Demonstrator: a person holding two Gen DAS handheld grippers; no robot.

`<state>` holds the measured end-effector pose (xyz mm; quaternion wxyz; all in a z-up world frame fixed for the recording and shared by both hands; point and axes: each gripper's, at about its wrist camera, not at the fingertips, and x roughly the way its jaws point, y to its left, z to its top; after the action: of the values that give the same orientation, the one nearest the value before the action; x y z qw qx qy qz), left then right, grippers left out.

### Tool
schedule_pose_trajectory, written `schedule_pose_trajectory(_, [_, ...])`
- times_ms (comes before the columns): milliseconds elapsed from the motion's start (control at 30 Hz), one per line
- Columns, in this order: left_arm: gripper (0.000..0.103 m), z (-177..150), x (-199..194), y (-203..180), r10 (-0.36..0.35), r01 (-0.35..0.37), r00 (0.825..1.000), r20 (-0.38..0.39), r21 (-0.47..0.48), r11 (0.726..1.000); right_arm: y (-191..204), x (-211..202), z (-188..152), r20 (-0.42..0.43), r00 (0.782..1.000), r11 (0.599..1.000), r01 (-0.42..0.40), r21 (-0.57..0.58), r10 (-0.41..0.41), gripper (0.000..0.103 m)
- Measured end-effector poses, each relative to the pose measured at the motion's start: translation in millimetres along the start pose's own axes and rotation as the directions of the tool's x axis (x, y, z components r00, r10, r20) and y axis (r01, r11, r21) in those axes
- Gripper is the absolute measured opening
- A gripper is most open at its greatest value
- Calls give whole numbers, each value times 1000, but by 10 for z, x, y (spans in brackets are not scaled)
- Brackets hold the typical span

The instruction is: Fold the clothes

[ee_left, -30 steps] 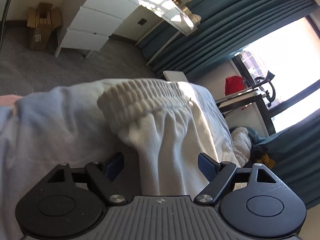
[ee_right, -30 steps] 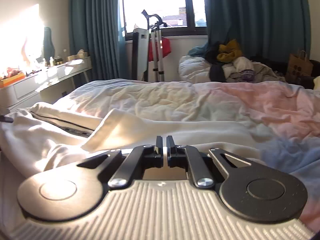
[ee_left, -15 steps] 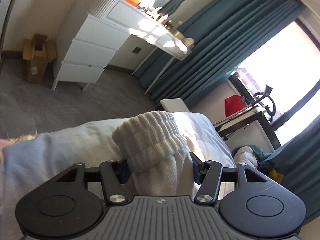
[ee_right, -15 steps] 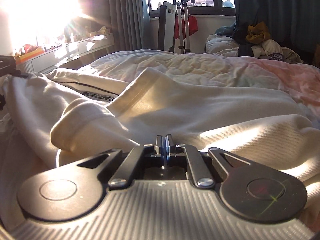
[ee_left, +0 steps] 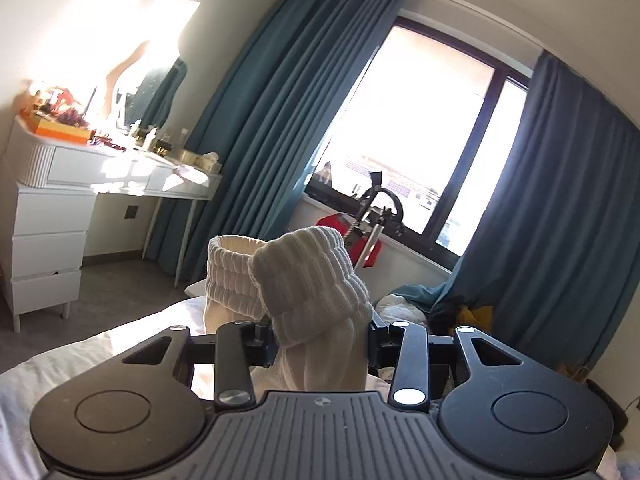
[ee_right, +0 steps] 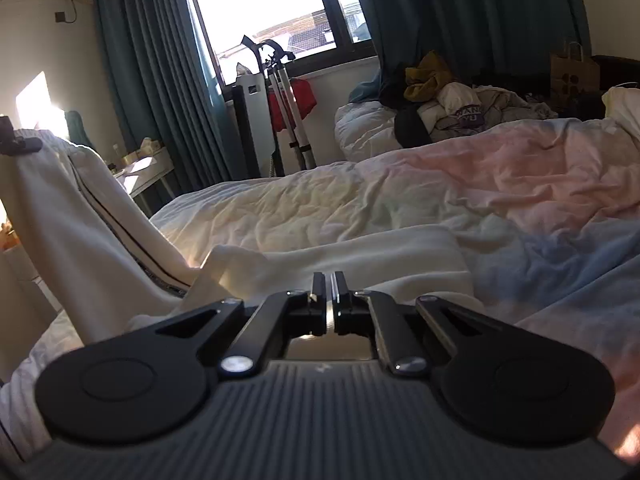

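**White garment lifted at its ribbed band, bed below**

Left gripper (ee_left: 320,340): jaws closing on the white garment (ee_left: 304,280), fabric bunched between the pads. The ribbed elastic band stands up above the fingers, its open end towards the window (ee_left: 420,140); the cloth below drops behind the gripper body, out of view.

Right-wrist view shows what the left cannot: the same garment (ee_right: 80,220) hangs from the upper left edge, where a dark part, probably the left gripper, is cut off by the frame. Its long axis slopes down and rightward to the bed (ee_right: 400,200), a dark stripe running along it. The lower part lies flat on the duvet, just ahead of the right gripper (ee_right: 330,292).

Right gripper: jaws pressed together. Whether a thin edge of cloth is pinched between them cannot be told; the fingertips overlap the fabric.

Clothes pile (ee_right: 440,96) at the far bedside, detail unclear.
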<state>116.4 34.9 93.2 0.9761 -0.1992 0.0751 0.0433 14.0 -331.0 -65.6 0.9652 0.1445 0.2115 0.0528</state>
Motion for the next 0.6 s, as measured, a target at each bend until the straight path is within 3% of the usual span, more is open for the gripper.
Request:
schedule_pose_trajectory(133, [42,-311,7,-798,-72,69,997,25,90,994,-375,-186,230,53,997,996,45,83,-49,6])
schedule_pose_trajectory(333, [42,-1151,1,-1838,-176,172,984,-4,245,954,-1082,-446,391,150,983,966,61,252,-101,6])
schedule_pose_trajectory(433, [42,-1719,57,-2201,-222,235,972,-78,335,912,-1355,-518,411,168,979,946,56,319,-115,6])
schedule_pose_trajectory(600, [41,-2651,137,-2550,-265,363,928,-260,484,796,-1587,-521,391,173,979,926,36,375,-108,6])
